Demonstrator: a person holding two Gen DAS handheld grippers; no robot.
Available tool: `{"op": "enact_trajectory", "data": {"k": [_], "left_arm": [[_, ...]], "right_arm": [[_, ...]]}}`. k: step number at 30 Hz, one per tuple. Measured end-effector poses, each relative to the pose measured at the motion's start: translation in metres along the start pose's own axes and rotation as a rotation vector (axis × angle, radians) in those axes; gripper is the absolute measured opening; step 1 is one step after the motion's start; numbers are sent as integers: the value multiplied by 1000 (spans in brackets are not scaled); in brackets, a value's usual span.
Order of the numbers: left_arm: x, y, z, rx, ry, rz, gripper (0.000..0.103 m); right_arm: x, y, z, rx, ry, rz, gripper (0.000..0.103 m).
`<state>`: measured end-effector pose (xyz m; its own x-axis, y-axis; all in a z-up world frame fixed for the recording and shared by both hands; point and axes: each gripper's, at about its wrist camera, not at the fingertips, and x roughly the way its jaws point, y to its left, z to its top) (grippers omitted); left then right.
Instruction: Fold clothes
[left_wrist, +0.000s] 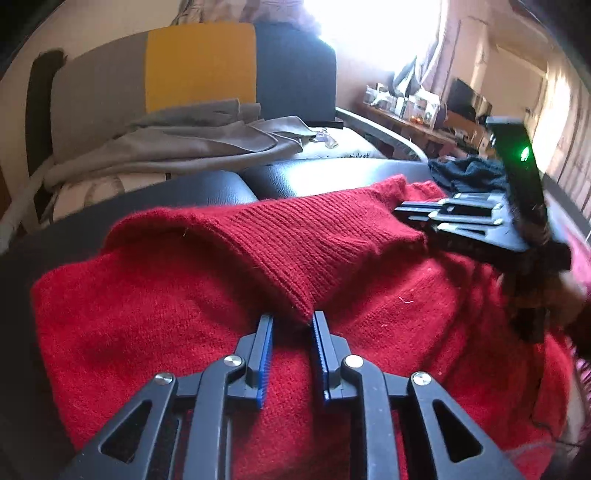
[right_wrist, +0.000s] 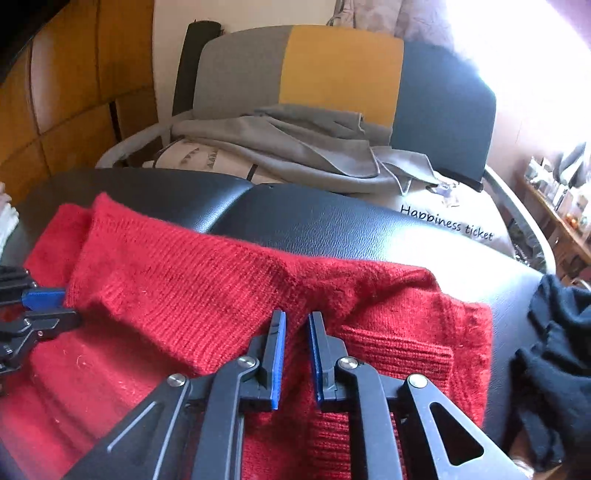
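A red knitted sweater (left_wrist: 184, 314) lies spread on a black leather surface (left_wrist: 207, 192). Its ribbed sleeve (left_wrist: 295, 240) is folded across the body. My left gripper (left_wrist: 293, 317) sits low over the sweater, its jaws a little apart, with the corner of the ribbed cuff (left_wrist: 306, 317) between the fingertips and not pinched. My right gripper (right_wrist: 297, 315) stands at the sleeve's other end, near the shoulder, its jaws narrowly apart over a raised fold of red knit (right_wrist: 295, 280). The left wrist view shows that right gripper (left_wrist: 406, 216) from the side.
Behind the leather surface stands a chair with a grey, yellow and dark back (right_wrist: 332, 70), holding a grey garment (right_wrist: 295, 147) and a white cushion (right_wrist: 443, 218) with lettering. A dark garment (right_wrist: 554, 354) lies to the right. A cluttered shelf (left_wrist: 406, 107) is far right.
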<state>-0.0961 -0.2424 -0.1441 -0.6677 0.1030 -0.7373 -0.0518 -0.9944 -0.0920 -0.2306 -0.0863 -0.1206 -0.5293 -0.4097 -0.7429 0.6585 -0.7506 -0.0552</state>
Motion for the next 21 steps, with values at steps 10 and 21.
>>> {"op": "enact_trajectory", "data": {"k": [10, 21], "left_arm": [[-99, 13, -48, -136, -45, -21, 21], [-202, 45, -220, -485, -1, 8, 21]], "right_arm": [[-124, -31, -69, 176, 4, 218, 46], [-212, -112, -268, 547, 180, 258, 46]]}}
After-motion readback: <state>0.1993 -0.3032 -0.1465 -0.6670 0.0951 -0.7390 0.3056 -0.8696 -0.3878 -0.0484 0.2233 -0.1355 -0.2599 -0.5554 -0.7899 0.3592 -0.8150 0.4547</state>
